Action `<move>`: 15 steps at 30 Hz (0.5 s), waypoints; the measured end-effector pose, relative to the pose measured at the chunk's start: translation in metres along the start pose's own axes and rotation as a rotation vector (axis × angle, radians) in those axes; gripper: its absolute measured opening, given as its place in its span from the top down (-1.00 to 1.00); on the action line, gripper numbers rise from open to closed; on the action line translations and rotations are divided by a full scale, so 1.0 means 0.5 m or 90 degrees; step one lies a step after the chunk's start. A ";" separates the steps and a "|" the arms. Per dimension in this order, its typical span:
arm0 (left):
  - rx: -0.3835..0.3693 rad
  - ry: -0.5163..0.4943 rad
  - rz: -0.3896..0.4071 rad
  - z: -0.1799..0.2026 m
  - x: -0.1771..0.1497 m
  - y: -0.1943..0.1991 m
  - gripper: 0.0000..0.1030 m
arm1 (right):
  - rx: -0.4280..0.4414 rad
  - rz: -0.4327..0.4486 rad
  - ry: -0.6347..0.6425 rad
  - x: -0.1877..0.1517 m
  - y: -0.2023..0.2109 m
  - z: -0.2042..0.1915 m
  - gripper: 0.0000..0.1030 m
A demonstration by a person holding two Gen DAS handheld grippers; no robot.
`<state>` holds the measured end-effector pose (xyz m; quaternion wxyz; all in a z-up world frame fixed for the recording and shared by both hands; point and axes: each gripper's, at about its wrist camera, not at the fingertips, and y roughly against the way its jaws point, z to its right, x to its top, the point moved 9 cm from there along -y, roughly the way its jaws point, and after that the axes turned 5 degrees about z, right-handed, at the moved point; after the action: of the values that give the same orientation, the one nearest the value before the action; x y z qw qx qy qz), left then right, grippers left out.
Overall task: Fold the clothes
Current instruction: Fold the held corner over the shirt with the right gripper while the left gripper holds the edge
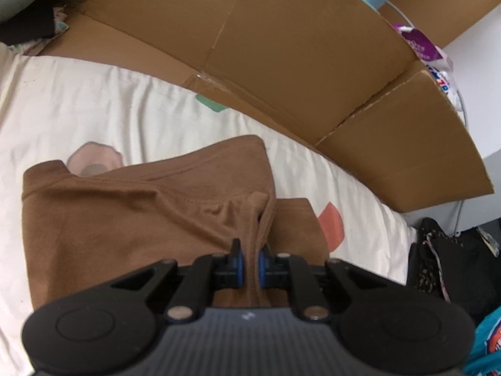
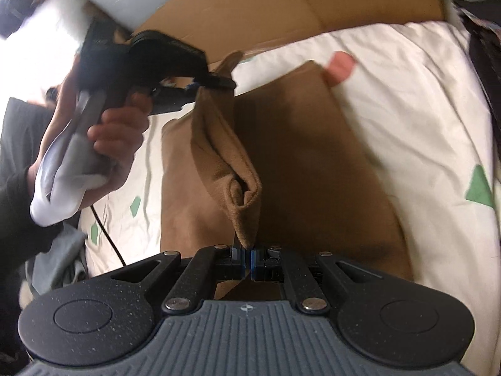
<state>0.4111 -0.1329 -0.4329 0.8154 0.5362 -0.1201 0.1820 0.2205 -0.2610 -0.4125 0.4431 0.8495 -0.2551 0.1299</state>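
The brown garment (image 1: pixel 131 219) lay on the bed's white printed sheet (image 1: pixel 94 109), partly folded, with one edge lifted off the lower layer. The left gripper (image 1: pixel 249 263) was clenched on a bunched ridge of that cloth, its blue-padded fingers (image 1: pixel 238 266) pinching the fabric from both sides. The right gripper (image 2: pixel 247 258) was likewise clamped tight on a corner of the same lifted edge.

The cloth looked like soft, light knit: it sagged and creased between the two holds, so it would likely drape and not keep a shape. Holds at the two ends of one hem or edge, kept taut, would probably carry a fold over cleanly; a pinch mid-panel would only gather it.

The left wrist view showed the hem stitching at twelve o'clock from the fingers, and a cardboard panel (image 1: pixel 313 62) standing behind the bed. Only the right wrist view showed the person's left hand (image 2: pixel 103 131) on its gripper's handle at ten o'clock, the fabric strung between both holds, and the flat lower layer toward one o'clock.
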 end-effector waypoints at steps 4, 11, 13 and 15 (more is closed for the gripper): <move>0.005 -0.022 -0.005 0.031 -0.006 -0.016 0.81 | 0.012 0.004 -0.036 0.006 0.012 0.032 0.98; 0.010 -0.061 -0.015 0.079 -0.030 -0.043 0.81 | 0.012 -0.004 -0.072 -0.013 0.025 0.070 0.98; 0.009 -0.064 -0.018 0.088 -0.036 -0.049 0.81 | 0.010 -0.005 -0.075 -0.018 0.027 0.078 0.98; 0.009 -0.067 -0.022 0.096 -0.041 -0.058 0.81 | 0.008 -0.008 -0.077 -0.025 0.030 0.086 0.98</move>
<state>0.4047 -0.1908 -0.4459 0.8073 0.5527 -0.1523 0.1401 0.2016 -0.2995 -0.4323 0.4224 0.8602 -0.2750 0.0771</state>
